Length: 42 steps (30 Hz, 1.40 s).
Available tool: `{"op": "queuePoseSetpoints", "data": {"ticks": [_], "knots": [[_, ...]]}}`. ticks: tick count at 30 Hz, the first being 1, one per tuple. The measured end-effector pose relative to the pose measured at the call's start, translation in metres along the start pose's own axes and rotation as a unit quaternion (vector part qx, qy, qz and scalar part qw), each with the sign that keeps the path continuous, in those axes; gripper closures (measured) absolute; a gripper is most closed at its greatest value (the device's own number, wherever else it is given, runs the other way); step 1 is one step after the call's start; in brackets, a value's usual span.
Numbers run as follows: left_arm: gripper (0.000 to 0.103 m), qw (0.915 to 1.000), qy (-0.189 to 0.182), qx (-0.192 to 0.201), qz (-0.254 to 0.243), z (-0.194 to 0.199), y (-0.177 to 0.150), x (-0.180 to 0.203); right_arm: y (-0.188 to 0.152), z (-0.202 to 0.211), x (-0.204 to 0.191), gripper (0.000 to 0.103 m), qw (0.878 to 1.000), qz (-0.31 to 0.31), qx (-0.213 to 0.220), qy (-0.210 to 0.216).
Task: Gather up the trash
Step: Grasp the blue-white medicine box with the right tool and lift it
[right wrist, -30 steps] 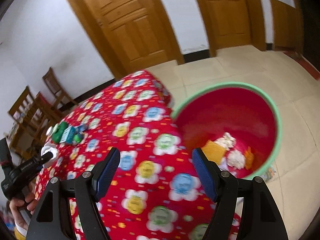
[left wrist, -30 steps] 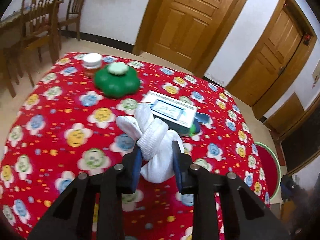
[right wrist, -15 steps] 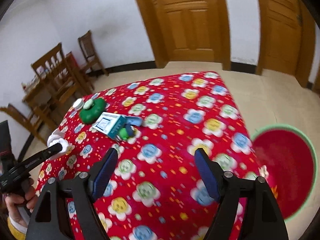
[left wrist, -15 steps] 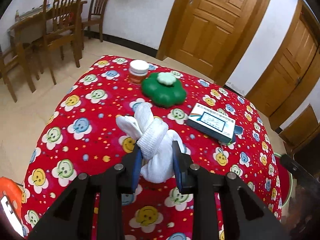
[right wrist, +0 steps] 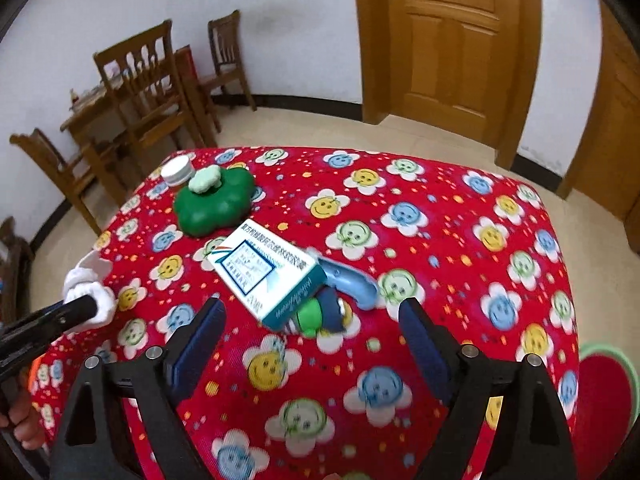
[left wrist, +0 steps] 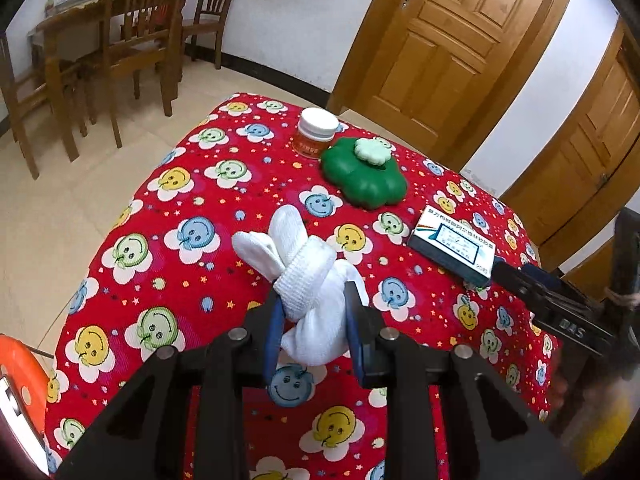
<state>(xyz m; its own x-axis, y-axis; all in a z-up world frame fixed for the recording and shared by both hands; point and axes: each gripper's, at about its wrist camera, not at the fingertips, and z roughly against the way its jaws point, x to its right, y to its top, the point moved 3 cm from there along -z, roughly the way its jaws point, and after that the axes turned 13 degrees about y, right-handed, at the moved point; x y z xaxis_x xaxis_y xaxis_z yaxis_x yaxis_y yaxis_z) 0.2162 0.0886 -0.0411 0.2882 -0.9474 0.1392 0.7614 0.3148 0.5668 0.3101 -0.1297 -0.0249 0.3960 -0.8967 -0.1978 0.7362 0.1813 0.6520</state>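
The left tongs (left wrist: 312, 320) are clamped on a knotted white sock (left wrist: 308, 280), held above the desk (left wrist: 168, 264) and not yet binned. The right tongs (right wrist: 312, 320) are empty; their jaws have just been opening and stand wide, aimed at a box (right wrist: 264, 268) with a green-and-blue bundle (right wrist: 320, 314) tucked under its near end. Left on the desk: that box and bundle, a green clover case (left wrist: 364, 176) and a small jar (left wrist: 318, 132). A red bin (right wrist: 604, 384) shows at the desk's right edge. Judged so, collecting is midway.
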Motion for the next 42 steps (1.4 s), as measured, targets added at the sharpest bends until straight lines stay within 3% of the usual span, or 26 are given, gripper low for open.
{"op": "queuePoseSetpoints", "data": {"ticks": [7,14,22,28,37,39,40,42], "knots": [[0.075,0.9999,-0.006,-0.01,0.001,-0.005,-0.004,0.0,0.008,-0.033,-0.007,0.014,0.996,0.068,-0.047,-0.018],[0.075,0.9998,-0.008,-0.015,-0.002,-0.008,-0.007,0.002,0.019,-0.046,-0.016,0.014,0.988,0.137,-0.058,-0.033],[0.075,0.9998,-0.014,-0.015,-0.004,-0.007,-0.008,0.004,0.015,-0.036,-0.023,0.013,0.99,0.118,-0.072,0.03],[0.075,0.9998,-0.016,-0.013,-0.004,-0.005,-0.008,0.004,0.019,-0.045,-0.029,0.013,0.986,0.153,-0.073,0.001],[0.075,0.9996,-0.02,-0.018,-0.01,-0.006,-0.011,0.008,0.012,-0.061,-0.05,0.014,0.979,0.184,-0.082,0.019],[0.075,0.9996,-0.021,-0.016,-0.012,-0.006,-0.011,0.009,0.011,-0.064,-0.052,0.026,0.98,0.181,-0.082,0.02],[0.075,0.9996,-0.021,-0.016,-0.012,-0.005,-0.012,0.009,0.01,-0.064,-0.052,0.043,0.981,0.176,-0.081,0.022],[0.075,0.9995,-0.023,-0.016,-0.013,-0.004,-0.012,0.01,0.009,-0.063,-0.052,0.047,0.983,0.168,-0.077,0.025]]}}
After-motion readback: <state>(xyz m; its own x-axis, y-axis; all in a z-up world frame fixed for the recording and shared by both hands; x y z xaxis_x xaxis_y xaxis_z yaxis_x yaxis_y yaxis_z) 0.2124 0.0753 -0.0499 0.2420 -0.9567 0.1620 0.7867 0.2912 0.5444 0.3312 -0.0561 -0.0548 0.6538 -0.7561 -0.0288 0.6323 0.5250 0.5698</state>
